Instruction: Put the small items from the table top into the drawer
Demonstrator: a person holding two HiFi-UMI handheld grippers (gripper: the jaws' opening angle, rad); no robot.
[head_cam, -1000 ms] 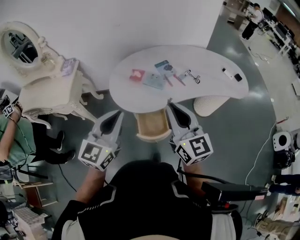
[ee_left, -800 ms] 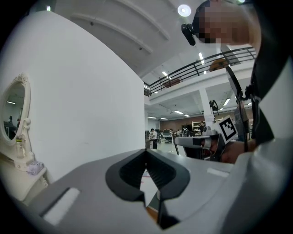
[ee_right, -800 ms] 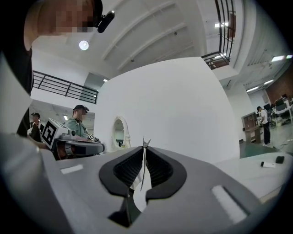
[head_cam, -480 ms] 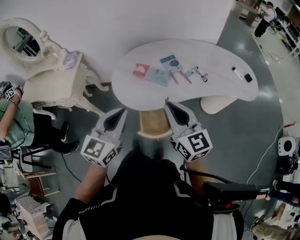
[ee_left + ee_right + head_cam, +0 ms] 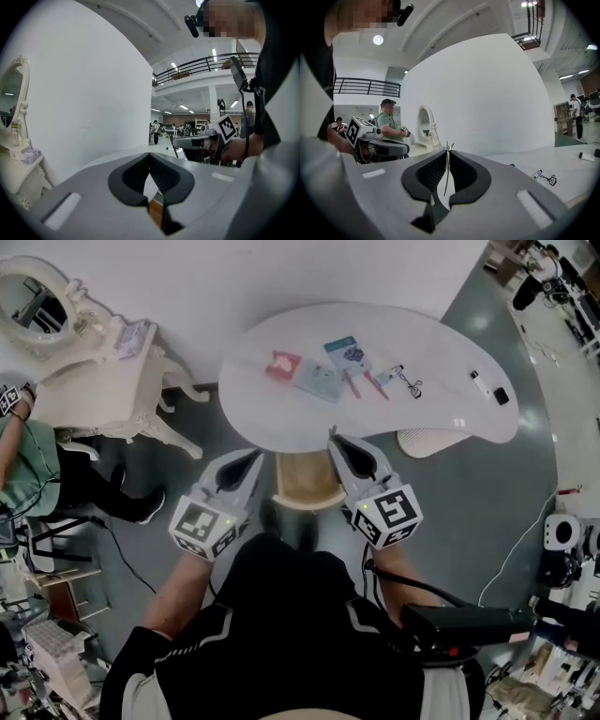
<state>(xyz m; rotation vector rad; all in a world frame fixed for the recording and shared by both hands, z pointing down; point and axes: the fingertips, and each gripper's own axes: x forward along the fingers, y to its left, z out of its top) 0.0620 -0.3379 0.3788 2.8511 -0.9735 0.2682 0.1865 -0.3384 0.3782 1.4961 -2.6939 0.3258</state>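
On the white curved table (image 5: 272, 423) lie a red packet (image 5: 282, 364), a grey-blue card (image 5: 317, 382), a blue packet (image 5: 345, 352), two red pens (image 5: 363, 386), a small tube with a black looped tool (image 5: 401, 379), and a white stick and a black block (image 5: 491, 388) at the right end. A tan open drawer (image 5: 306, 480) sticks out under the near edge. My left gripper (image 5: 251, 461) is just left of the drawer and my right gripper (image 5: 336, 442) just right of it. Both are shut and empty, short of the items. The tube and tool (image 5: 544, 176) show in the right gripper view.
A cream vanity (image 5: 103, 404) with an oval mirror (image 5: 37, 304) stands to the left of the table. A person in green (image 5: 21, 474) sits at the far left. A white ribbed basket (image 5: 433, 442) sits under the table's right side. A cable (image 5: 520, 549) runs over the grey floor.
The view has moved toward the table and both grippers have come closer to its near edge, now flanking the drawer. Both stay shut.
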